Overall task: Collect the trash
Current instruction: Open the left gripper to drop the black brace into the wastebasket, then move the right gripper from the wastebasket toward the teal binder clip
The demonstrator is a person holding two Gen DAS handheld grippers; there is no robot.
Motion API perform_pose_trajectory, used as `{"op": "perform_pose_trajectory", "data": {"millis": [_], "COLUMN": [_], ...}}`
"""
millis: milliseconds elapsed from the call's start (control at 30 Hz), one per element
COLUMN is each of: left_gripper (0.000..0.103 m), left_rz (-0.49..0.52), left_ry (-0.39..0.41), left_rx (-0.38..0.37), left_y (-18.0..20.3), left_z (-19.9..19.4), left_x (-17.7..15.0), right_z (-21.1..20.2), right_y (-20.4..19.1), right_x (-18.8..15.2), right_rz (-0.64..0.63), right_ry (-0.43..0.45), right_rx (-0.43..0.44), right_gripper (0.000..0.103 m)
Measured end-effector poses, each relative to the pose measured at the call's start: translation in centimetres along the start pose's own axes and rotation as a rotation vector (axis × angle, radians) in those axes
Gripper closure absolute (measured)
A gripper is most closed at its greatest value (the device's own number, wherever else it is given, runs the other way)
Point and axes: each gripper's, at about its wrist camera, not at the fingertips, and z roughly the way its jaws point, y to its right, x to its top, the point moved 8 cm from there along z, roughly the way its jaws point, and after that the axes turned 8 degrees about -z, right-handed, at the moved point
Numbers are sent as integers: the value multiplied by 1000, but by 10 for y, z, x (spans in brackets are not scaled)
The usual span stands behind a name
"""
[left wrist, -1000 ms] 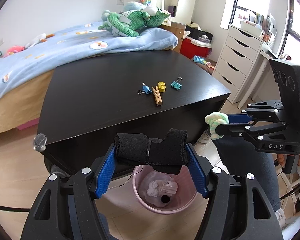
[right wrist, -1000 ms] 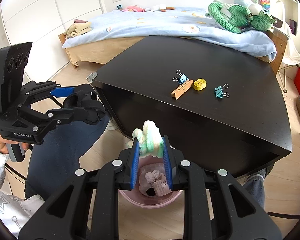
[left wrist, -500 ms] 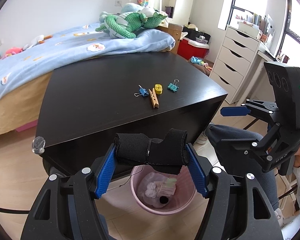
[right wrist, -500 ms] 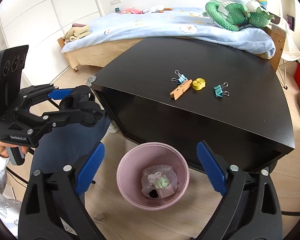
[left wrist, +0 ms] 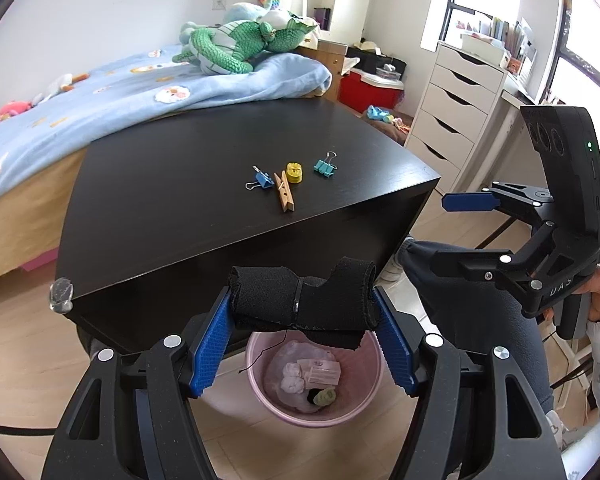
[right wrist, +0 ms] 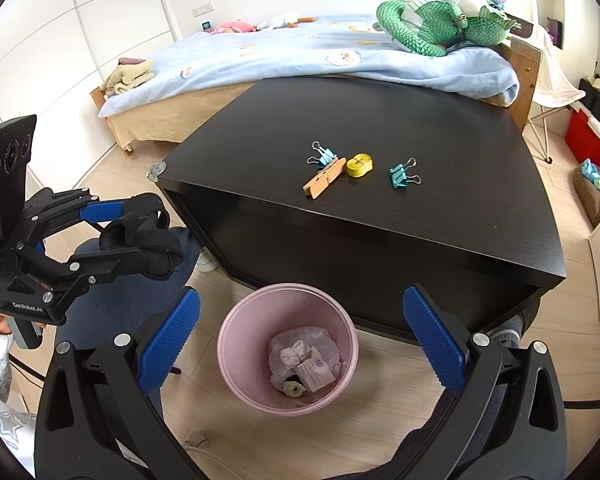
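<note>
My left gripper (left wrist: 302,300) is shut on a black rolled cloth (left wrist: 268,296) and holds it above the pink bin (left wrist: 364,408) on the floor. My right gripper (right wrist: 302,300) hangs over the same bin (right wrist: 236,360); its jaws are opening wide with nothing between them. A green-and-white wad (right wrist: 294,390) lies at the bottom of the bin among white tissues and a small card. In the left wrist view the right gripper (left wrist: 456,232) shows at the right, held by a hand.
A black table (right wrist: 380,120) stands just behind the bin, bearing a blue clip (right wrist: 322,154), a wooden peg (right wrist: 324,178), a yellow roll (right wrist: 359,165) and a teal clip (right wrist: 400,174). A bed lies beyond it. White drawers (left wrist: 456,108) stand at the right. A person's legs flank the bin.
My right gripper opened and let go of the green-and-white wad, which dropped into the pink bin. The left gripper kept still with the black cloth in it.
</note>
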Motion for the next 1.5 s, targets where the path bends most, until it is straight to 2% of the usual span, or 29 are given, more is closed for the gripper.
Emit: {"op": "perform_pose_trajectory", "data": {"millis": [333, 667, 700, 733, 800, 1000, 1333, 1500], "left_gripper": [37, 37, 34, 25, 14, 8, 8, 8], "left_rz": [33, 52, 54, 55, 51, 29, -39, -52], "left_ry": [-17, -42, -48, -51, -46, -46, -26, -17], "left_rx": [-27, -53, -61, -69, -88, -80, -14, -4], "left_y": [16, 25, 26, 27, 27, 25, 5, 0], "left_z": [5, 11, 12, 13, 14, 18, 17, 16], "left_x": [-2, -4, -4, -5, -5, -6, -3, 0], "right_z": [-14, -17, -17, -18, -18, -18, -15, -13], "right_y": [18, 23, 23, 23, 22, 23, 21, 20], "right_x": [-1, -1, 0, 0, 0, 0, 1, 1], "right_rz": [34, 45, 45, 46, 46, 47, 49, 49], "right_ry": [25, 33, 33, 34, 34, 34, 31, 33], "right_rx": [-49, -51, -49, -47, -46, -47, -38, -36], "right_gripper": [3, 3, 3, 3, 3, 3, 3, 3]}}
